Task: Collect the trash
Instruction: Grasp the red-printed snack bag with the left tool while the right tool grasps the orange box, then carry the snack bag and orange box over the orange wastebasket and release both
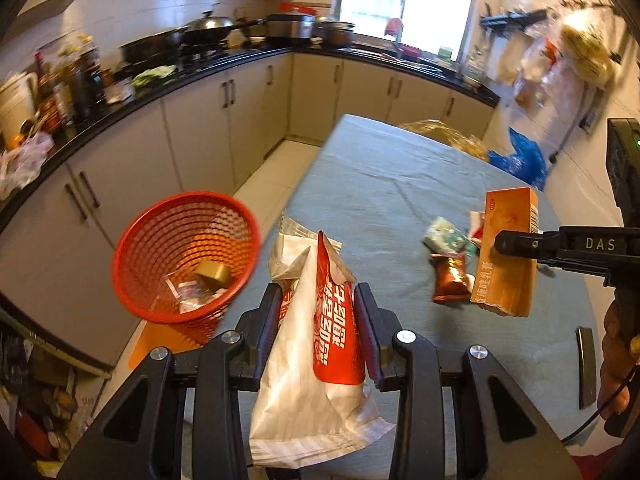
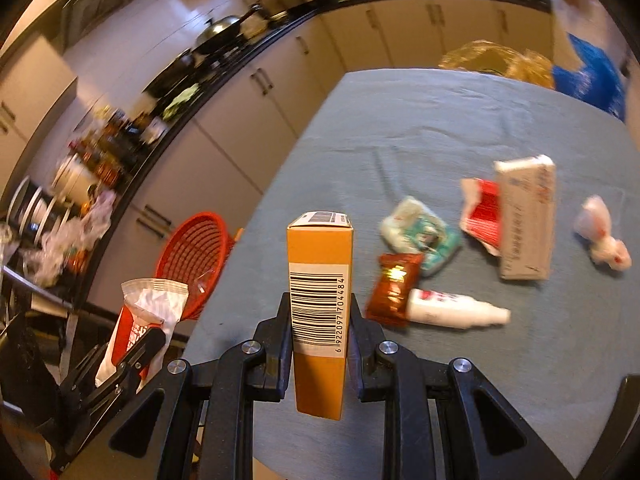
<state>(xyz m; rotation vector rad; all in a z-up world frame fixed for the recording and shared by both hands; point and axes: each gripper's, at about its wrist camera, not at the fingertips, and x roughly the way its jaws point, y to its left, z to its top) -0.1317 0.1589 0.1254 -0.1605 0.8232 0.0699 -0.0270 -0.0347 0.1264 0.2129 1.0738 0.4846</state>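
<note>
Cloth-covered table point(image 2: 440, 128), mesh bin point(image 1: 184, 256), crinkled wrapper point(image 1: 316, 344)

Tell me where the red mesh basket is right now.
The red mesh basket sits on the floor off the table's left edge, below the cabinets, just left of the left gripper's bag.

Orange box point(image 2: 320, 312), red mesh basket point(image 1: 184, 256)

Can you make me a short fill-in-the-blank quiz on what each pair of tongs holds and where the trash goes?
1. The left tongs are shut on a white and ____ paper bag.
2. The right tongs grip a tall ____ cardboard box with a barcode.
3. The red mesh plastic basket stands on the ____ beside the grey-clothed table.

Missing words: red; orange; floor
</note>
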